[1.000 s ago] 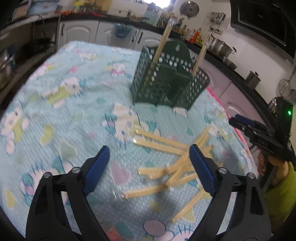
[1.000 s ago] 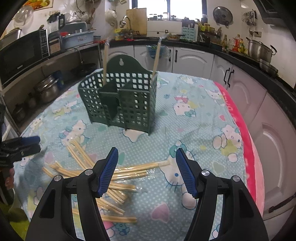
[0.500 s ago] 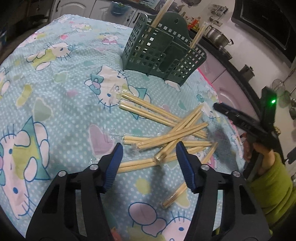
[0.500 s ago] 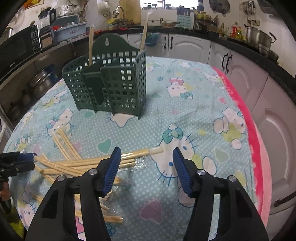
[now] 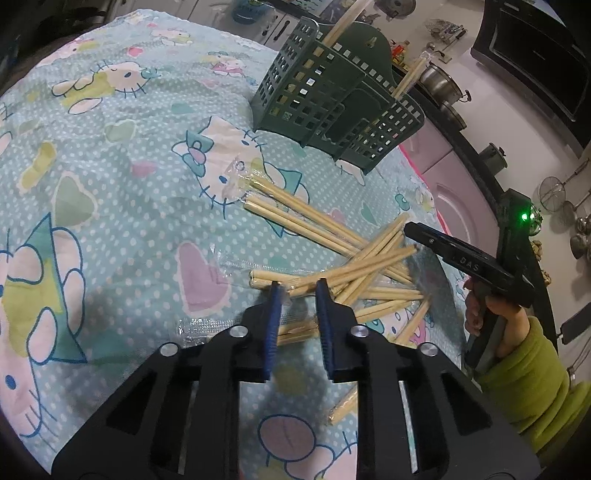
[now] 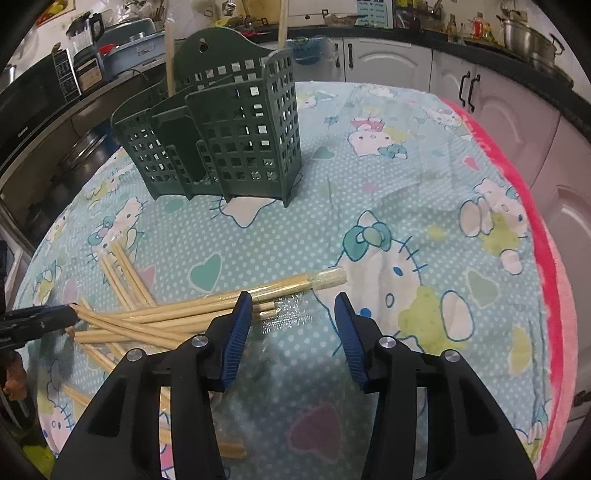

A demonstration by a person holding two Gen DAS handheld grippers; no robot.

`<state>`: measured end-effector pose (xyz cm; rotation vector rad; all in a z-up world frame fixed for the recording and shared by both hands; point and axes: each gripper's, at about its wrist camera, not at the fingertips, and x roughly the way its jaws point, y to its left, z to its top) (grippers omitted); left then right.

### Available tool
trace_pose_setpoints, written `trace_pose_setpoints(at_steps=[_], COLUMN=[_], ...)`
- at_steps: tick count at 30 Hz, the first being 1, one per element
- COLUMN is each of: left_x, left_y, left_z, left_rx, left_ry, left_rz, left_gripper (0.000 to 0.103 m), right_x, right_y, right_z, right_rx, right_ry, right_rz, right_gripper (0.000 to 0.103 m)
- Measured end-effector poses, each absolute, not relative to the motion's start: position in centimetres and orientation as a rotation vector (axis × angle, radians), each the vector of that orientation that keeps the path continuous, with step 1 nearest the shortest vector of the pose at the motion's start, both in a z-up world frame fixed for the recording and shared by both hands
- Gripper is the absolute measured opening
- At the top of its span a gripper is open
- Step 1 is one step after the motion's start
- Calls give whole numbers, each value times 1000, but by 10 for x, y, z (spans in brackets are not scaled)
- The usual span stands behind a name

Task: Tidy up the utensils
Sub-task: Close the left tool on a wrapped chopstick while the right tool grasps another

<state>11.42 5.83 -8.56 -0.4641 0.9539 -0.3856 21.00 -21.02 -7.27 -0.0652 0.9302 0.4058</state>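
A pile of wrapped wooden chopsticks (image 5: 354, 258) lies on the Hello Kitty tablecloth; it also shows in the right wrist view (image 6: 147, 317). A dark green perforated utensil holder (image 5: 332, 99) stands beyond, with two chopsticks upright in it, and shows in the right wrist view (image 6: 221, 136). My left gripper (image 5: 297, 291) is low over the pile's near end, its jaws narrowed around a wrapped chopstick pair (image 5: 291, 282), with a gap still showing. My right gripper (image 6: 293, 306) is open just over the chopsticks' wrapped ends (image 6: 325, 277). The right gripper is also seen from the left wrist view (image 5: 413, 230).
A pink cloth edge (image 6: 546, 258) marks the table's right side. Kitchen counters with pots (image 6: 528, 33) and cabinets surround the table. A blue-green cloth (image 6: 406, 166) covers the table right of the holder.
My left gripper has dropped onto the pile and its jaws have narrowed a lot. My right gripper has moved down and closer to the chopsticks, still open.
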Motion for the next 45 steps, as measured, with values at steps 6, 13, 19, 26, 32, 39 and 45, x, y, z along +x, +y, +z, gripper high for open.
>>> trace_pose_setpoints(at_steps=[6, 13, 19, 26, 32, 39, 45], left_x=[115, 116, 116, 112, 108, 104, 103], left_y=[57, 59, 60, 59, 53, 45, 42], left_z=[-84, -84, -81, -60, -40, -21, -6], left_rx=[-452, -453, -450, -415, -371, -343, -331], left_ry=[944, 935, 922, 860, 808, 756, 714], left_rz=[-390, -390, -395, -412, -429, -444, -456], left_gripper=[12, 10, 7, 6, 5, 3, 3], right_x=[216, 210, 207, 196, 187, 176, 168], right_y=[-212, -207, -211, -211, -206, -197, -192], right_z=[-80, -81, -78, -56, -33, -3, 16], right_rx=[0, -18, -20, -43, -60, -95, -99], right_ry=[955, 942, 927, 873, 812, 725, 673], right_rz=[447, 471, 452, 456, 466, 478, 488], right_gripper=[30, 5, 2, 1, 1, 1, 1])
